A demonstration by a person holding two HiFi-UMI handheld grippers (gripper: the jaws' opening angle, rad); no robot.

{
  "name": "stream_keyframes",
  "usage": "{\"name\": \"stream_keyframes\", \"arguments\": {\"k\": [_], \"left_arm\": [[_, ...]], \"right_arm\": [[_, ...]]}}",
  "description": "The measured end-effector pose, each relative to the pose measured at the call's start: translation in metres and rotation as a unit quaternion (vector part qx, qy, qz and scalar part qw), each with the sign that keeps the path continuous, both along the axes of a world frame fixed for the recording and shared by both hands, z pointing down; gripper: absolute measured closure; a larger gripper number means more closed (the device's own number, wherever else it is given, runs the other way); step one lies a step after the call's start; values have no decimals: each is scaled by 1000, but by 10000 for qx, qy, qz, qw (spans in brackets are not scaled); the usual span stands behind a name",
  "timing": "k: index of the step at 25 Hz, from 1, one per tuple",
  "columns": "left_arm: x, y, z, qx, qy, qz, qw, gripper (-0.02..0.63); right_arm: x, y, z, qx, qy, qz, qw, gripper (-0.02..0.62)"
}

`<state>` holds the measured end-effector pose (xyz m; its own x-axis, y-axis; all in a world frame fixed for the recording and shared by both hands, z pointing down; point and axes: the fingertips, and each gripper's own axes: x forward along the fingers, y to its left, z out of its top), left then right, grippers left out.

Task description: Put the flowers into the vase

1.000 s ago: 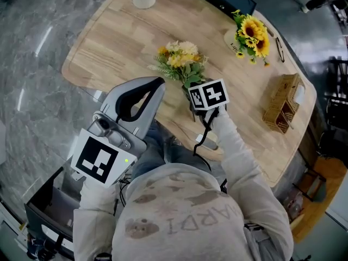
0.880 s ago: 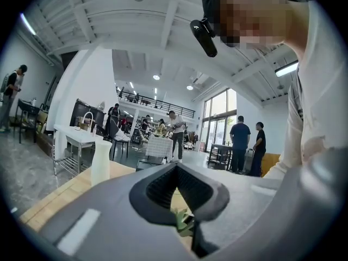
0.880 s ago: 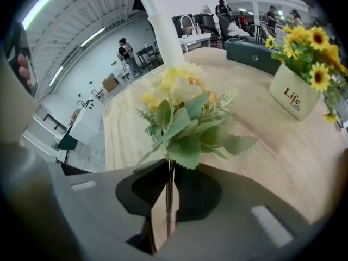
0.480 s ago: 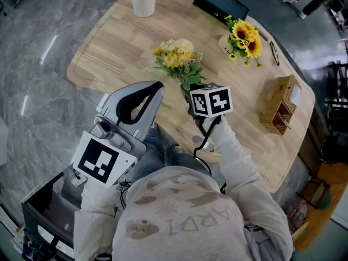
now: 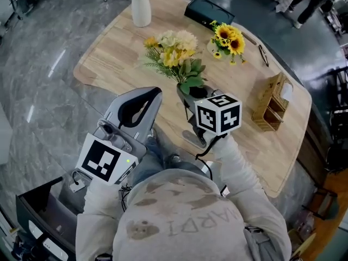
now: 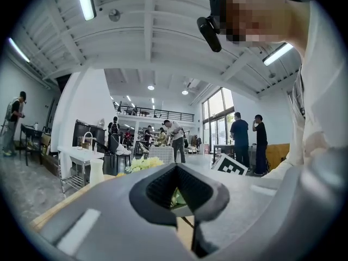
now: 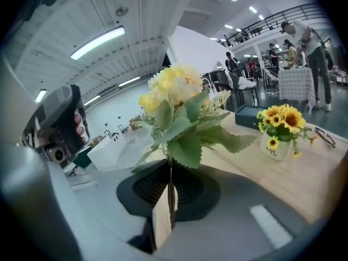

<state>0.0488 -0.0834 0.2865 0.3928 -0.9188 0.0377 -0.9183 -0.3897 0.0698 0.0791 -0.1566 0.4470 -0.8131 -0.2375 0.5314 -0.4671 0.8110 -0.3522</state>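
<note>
A bouquet of cream and yellow flowers with green leaves is held over the near part of the wooden table. My right gripper is shut on its stems, having just closed on them. In the right gripper view the bouquet rises from my right gripper. The white vase stands at the table's far left edge, apart from both grippers. My left gripper hovers at the near table edge, left of the bouquet, shut and holding nothing. The left gripper view shows the left gripper and the vase beyond it.
A small pot of sunflowers stands at the far middle, with a black box behind it and glasses to its right. A wicker basket sits at the right edge. Several people stand in the hall beyond.
My right gripper has risen with the bouquet, which lay low on the table before and now stands up off it. My left gripper has shifted a little toward the table.
</note>
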Motion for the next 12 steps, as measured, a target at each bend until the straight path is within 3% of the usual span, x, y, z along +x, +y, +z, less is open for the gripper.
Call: {"name": "stream_keyframes", "arguments": {"k": [6, 12], "left_arm": [[31, 33, -10, 157, -207, -257, 9993, 604], [41, 61, -13, 141, -71, -538, 9984, 604]], "right_arm": [[24, 33, -61, 648, -727, -207, 9950, 545], [35, 74, -111, 1101, -1289, -516, 9842, 545]]}}
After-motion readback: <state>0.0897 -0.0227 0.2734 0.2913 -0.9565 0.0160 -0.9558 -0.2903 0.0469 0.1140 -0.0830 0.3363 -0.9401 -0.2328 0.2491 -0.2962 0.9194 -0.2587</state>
